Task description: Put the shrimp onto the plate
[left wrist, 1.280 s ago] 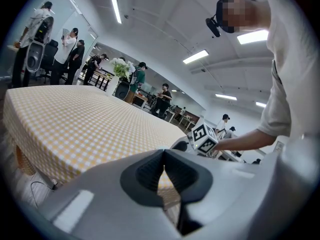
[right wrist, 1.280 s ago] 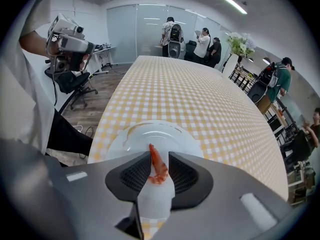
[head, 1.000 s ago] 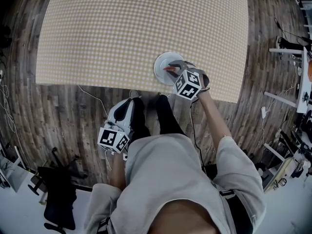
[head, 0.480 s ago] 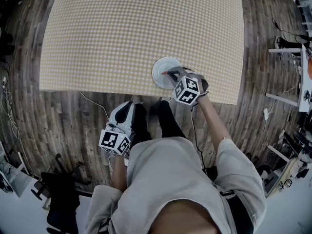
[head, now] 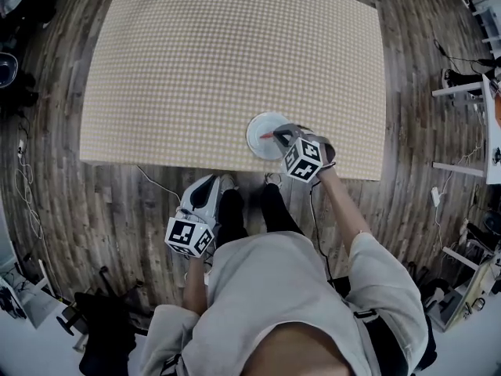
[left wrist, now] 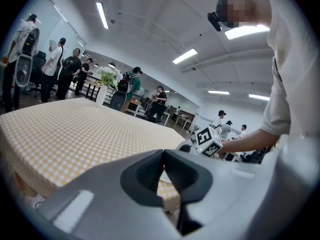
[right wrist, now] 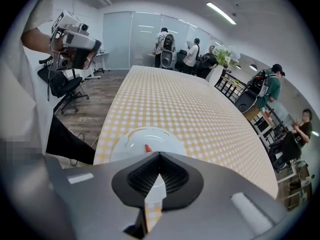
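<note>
Nearest the person, the left tool [left wrist: 163,158] is held low beside the legs, off the near edge of the tabletop [head: 235,53] and over the wooden floor [head: 102,202]. Its jaws are pressed together and nothing is gripped between them.

A little farther out, the right tool [right wrist: 159,155] is reached over the near edge of the tabletop. Its jaws are clenched tip to tip on the shrimp [right wrist: 147,148]. Only a small orange end of the shrimp is seen past the tips, low over the white plate [right wrist: 131,139]. The plate is set on the checked cloth close to the near edge, toward the right side.

At the far end of the tabletop a potted plant [right wrist: 223,56] is seen, and several people [right wrist: 191,54] are gathered beyond it.
</note>
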`<state>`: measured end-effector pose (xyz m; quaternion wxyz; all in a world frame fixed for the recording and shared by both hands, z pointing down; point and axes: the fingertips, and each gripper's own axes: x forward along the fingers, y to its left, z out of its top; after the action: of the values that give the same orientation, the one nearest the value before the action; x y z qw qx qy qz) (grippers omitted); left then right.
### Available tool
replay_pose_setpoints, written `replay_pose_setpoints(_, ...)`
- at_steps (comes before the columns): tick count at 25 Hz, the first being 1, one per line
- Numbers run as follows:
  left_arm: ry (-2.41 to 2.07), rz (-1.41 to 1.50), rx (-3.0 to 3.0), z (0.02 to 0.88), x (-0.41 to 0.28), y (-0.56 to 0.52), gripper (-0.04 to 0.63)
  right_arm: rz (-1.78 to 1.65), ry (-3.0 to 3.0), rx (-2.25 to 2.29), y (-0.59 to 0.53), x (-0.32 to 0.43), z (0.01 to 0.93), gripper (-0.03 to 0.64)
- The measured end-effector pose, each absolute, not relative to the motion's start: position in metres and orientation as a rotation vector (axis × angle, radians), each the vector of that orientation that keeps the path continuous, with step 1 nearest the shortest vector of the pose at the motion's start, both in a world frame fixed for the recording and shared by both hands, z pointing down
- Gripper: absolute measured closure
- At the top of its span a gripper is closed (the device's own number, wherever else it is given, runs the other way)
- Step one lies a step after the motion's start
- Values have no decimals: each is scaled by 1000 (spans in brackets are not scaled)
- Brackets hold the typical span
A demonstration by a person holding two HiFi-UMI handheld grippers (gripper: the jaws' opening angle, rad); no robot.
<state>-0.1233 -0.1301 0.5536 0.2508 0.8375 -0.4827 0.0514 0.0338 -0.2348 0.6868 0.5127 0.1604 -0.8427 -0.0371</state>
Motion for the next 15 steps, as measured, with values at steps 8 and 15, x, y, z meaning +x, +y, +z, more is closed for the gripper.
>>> replay_pose_setpoints(8, -1298, 112, 2395, 515, -107, -148, 584, -116, -2051, 491, -248, 41, 649, 617)
replay_pose_setpoints(15, -1317, 87, 2475, 484, -96, -163, 584, -92, -2104, 584, -258, 50, 621, 618)
